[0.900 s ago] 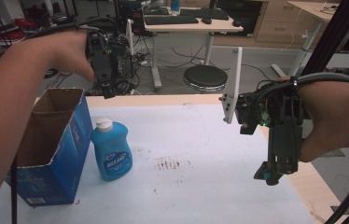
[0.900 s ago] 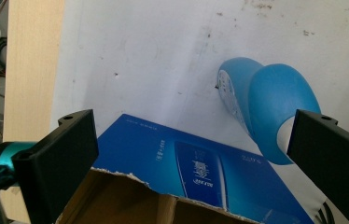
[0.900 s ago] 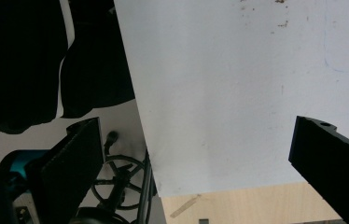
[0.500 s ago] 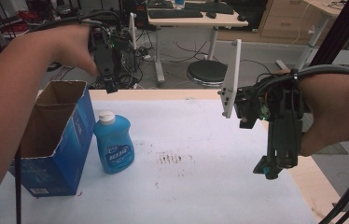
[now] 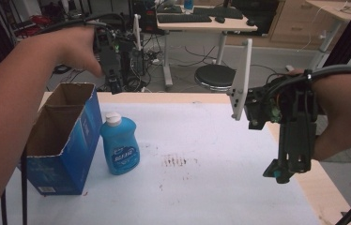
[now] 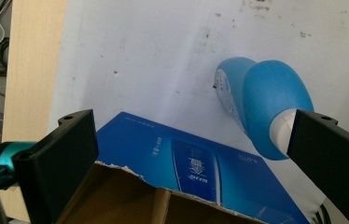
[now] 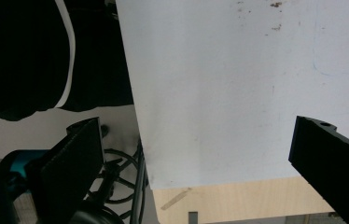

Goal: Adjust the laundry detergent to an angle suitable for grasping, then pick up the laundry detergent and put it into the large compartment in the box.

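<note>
In the high view the person's left forearm stretches from the lower left to the upper left of the frame, holding the left gripper (image 5: 113, 86) raised above the far end of the open blue carton (image 5: 65, 140), jaws pointing down. The right gripper (image 5: 284, 171) hangs at the right edge, also pointing down over the white table (image 5: 211, 187). Since the earlier frames both arms sit slightly lower in the frame, with carton and bottle unmoved. The blue detergent bottle (image 5: 120, 145) stands upright just beside the carton, below the left gripper. Both grippers' jaws stand wide apart, holding nothing
</note>
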`<state>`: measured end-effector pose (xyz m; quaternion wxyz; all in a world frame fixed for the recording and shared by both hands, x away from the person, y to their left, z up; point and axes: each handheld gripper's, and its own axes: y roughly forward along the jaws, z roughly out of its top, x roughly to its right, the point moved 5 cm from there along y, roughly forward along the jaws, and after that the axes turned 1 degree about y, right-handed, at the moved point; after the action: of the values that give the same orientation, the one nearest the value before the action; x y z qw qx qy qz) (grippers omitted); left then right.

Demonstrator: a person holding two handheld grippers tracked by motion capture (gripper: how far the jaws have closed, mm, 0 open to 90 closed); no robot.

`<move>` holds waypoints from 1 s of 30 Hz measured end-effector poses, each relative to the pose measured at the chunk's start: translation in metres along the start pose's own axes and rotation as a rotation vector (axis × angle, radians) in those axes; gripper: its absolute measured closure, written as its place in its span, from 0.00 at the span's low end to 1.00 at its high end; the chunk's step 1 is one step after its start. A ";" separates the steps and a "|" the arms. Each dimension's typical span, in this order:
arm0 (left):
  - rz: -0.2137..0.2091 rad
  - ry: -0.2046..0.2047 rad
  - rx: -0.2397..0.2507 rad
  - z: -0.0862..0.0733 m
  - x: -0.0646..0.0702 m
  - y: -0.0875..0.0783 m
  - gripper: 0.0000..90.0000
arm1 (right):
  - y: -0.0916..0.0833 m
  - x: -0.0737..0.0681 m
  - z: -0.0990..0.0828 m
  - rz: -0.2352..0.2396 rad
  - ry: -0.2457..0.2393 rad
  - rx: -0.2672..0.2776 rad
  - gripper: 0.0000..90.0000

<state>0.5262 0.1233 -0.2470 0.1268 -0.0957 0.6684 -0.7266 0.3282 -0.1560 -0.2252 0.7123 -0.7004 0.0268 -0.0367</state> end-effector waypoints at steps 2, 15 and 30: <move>0.001 -0.003 0.001 0.000 0.000 0.002 0.02 | 0.001 0.000 0.001 0.001 -0.002 0.004 0.03; 0.001 -0.012 0.007 -0.002 0.005 0.000 0.02 | 0.002 -0.003 0.001 -0.001 -0.008 -0.012 0.03; -0.011 -0.034 0.021 -0.018 0.021 -0.016 0.02 | 0.007 -0.002 0.001 -0.001 -0.023 -0.031 0.03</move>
<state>0.4999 0.1351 -0.2329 0.1353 -0.1103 0.6581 -0.7324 0.3261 -0.1551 -0.2317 0.7016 -0.7118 0.0188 -0.0282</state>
